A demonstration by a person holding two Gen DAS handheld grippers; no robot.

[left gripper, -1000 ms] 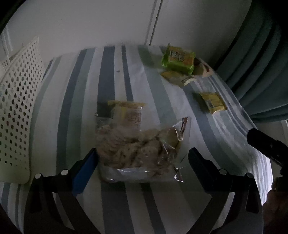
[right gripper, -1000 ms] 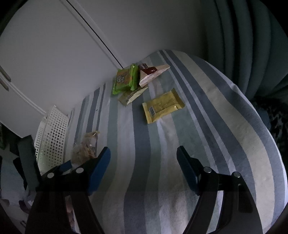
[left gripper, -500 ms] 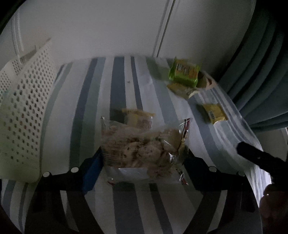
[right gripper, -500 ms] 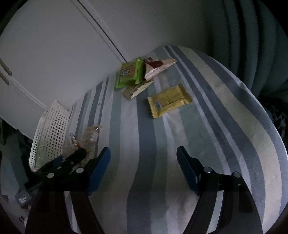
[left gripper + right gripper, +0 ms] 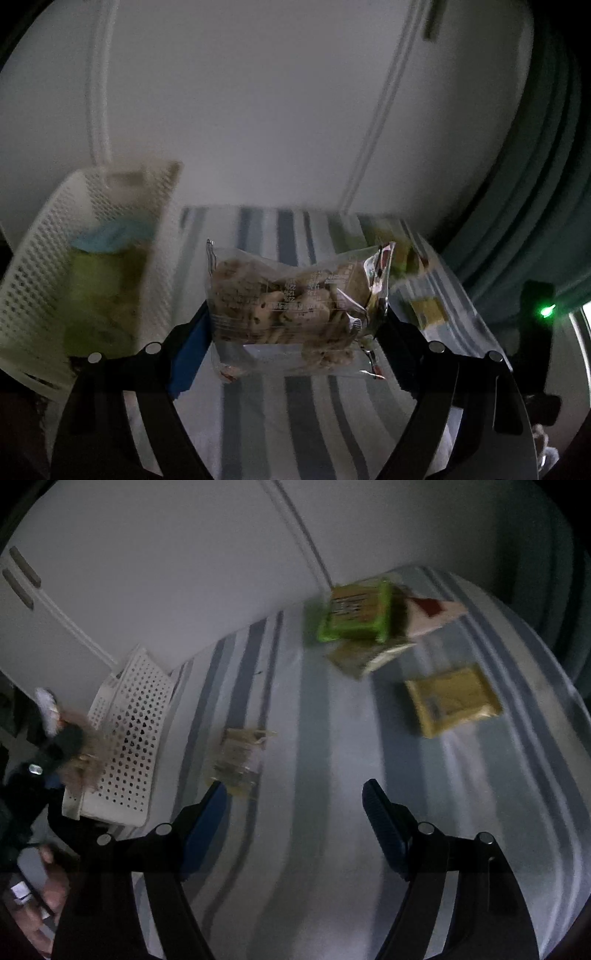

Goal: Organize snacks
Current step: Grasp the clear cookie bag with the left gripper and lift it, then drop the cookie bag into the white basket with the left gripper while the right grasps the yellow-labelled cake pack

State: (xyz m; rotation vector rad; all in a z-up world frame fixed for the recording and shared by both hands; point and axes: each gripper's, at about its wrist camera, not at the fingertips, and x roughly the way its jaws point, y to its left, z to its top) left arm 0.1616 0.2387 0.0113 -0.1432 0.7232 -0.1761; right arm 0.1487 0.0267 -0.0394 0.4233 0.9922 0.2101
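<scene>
the left gripper (image 5: 295, 328) pinches the clear crinkly bag of small biscuits (image 5: 291, 314), lifted off the blue-and-white striped cloth (image 5: 280, 417), with the white perforated plastic basket (image 5: 40, 273) at its ten o'clock. something green and pale blue already sits blurred inside, so the sorting looks under way. the right gripper (image 5: 295, 812) hangs spread and empty. left on the cloth: a small clear packet (image 5: 240, 760) at its eleven o'clock, a green pack (image 5: 354, 613), a tan packet (image 5: 369, 655), a white-and-red wedge box (image 5: 432, 616) and a yellow foil packet (image 5: 454, 701) towards one o'clock. the basket wall looks like the only hurdle.

Striped cloth surface (image 5: 332, 849), white basket (image 5: 129, 746), green (image 5: 354, 613), yellow (image 5: 454, 699), clear packets (image 5: 240, 760)
</scene>
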